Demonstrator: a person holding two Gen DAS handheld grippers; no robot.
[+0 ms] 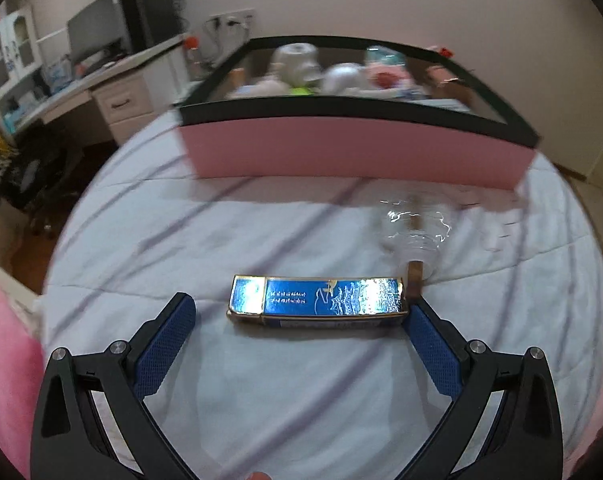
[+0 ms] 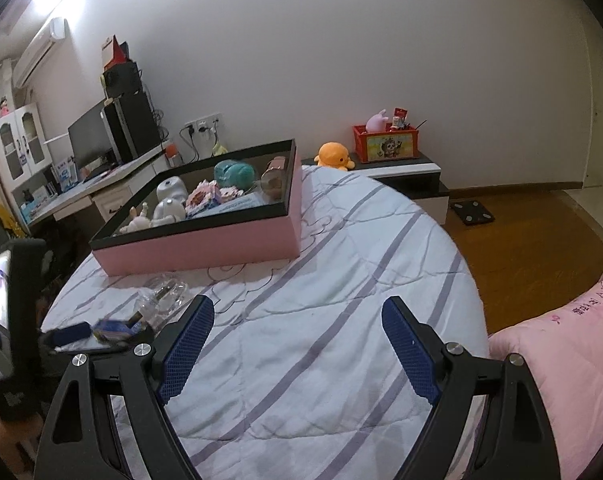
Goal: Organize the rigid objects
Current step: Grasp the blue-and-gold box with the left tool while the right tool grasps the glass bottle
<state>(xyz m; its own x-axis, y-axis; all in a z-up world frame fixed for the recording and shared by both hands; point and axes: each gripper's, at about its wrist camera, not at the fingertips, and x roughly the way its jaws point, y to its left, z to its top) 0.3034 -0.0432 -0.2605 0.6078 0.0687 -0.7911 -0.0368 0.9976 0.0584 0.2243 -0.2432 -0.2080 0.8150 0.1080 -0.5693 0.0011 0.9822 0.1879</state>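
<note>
A flat blue and gold box (image 1: pixel 315 298) lies on the striped bed cover, just ahead of my left gripper (image 1: pixel 301 312), which is open with the box between and slightly beyond its fingertips. A clear glass bottle with a brown stopper (image 1: pixel 415 236) lies behind the box to the right. A pink tray with a black rim (image 1: pixel 353 148) holds several toys and small boxes. In the right wrist view my right gripper (image 2: pixel 297 314) is open and empty over the bed; the blue box (image 2: pixel 113 328), bottle (image 2: pixel 163 300) and tray (image 2: pixel 205 244) lie to its left.
A desk with a monitor and speakers (image 2: pixel 113 136) stands at the left wall. A low cabinet (image 2: pixel 405 172) carries a red crate and an orange plush. A pink quilt (image 2: pixel 561 360) lies at right. A black scale (image 2: pixel 471 212) sits on the wooden floor.
</note>
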